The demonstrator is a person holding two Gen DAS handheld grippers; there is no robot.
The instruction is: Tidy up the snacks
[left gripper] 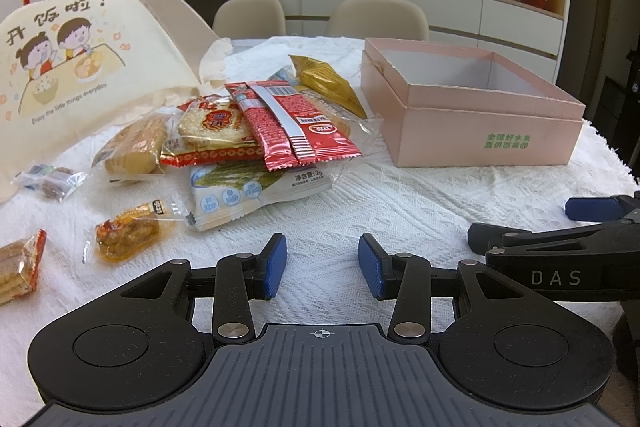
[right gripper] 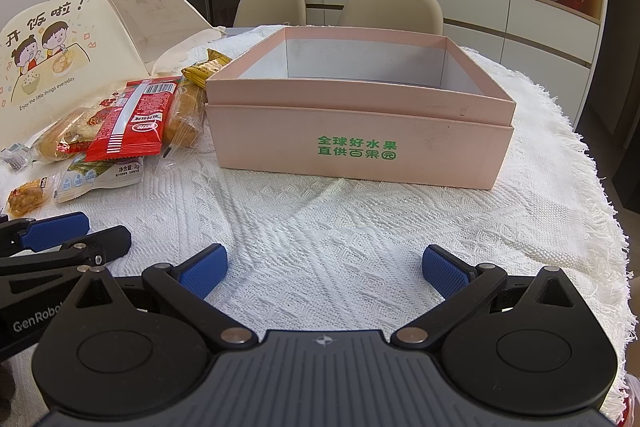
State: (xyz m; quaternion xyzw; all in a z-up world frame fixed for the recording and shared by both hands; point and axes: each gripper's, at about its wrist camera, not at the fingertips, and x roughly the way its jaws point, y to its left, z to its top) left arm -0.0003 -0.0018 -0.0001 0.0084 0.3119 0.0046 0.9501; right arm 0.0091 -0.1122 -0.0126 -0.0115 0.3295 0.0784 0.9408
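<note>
Left gripper [left gripper: 322, 266] spread, nothing held, low over white cloth [left gripper: 360, 203]; right gripper [right gripper: 325, 271] spread wider, nothing held; snack pile [left gripper: 256, 131] ahead-left; pink box [right gripper: 360, 131] beside it, lid off.

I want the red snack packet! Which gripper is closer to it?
Left. The left gripper sits just in front of the red snack packet; the right gripper faces the pink box, farther off.

Low tabletop views, shared pink box [left gripper: 472, 119]
</note>
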